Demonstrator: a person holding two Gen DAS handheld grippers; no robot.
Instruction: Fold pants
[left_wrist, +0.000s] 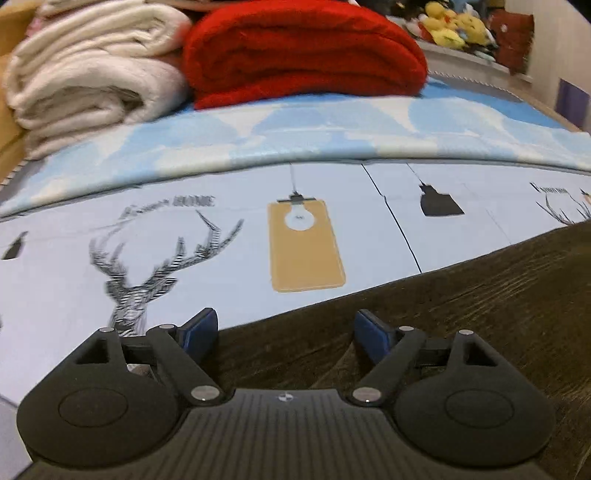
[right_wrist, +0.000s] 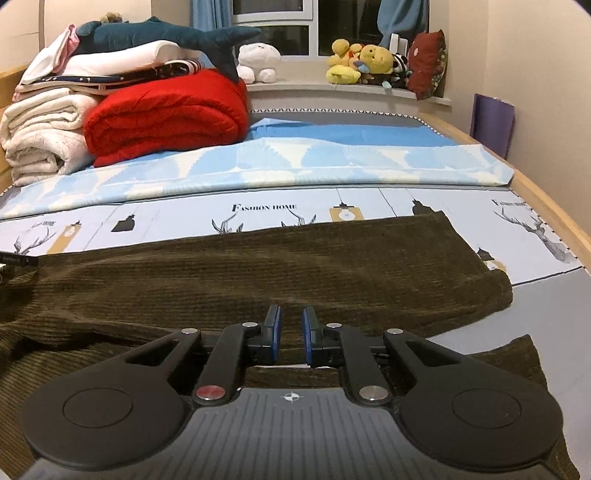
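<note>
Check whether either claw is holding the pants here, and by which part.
Nothing is held. The left claw is wide open over the pants; the right claw is narrowly open above them with no cloth between its pads.

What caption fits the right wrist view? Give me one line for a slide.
Right gripper, fingers narrowly apart, above brown corduroy pants spread across the bed.

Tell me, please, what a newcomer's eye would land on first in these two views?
Probably the red blanket, rolled up at the far left of the bed beside the folded white blanket. Next, the dark olive corduroy pants spread across the printed sheet, just ahead of the right hand-held gripper. Yellow plush toys brighten the windowsill behind.
</note>
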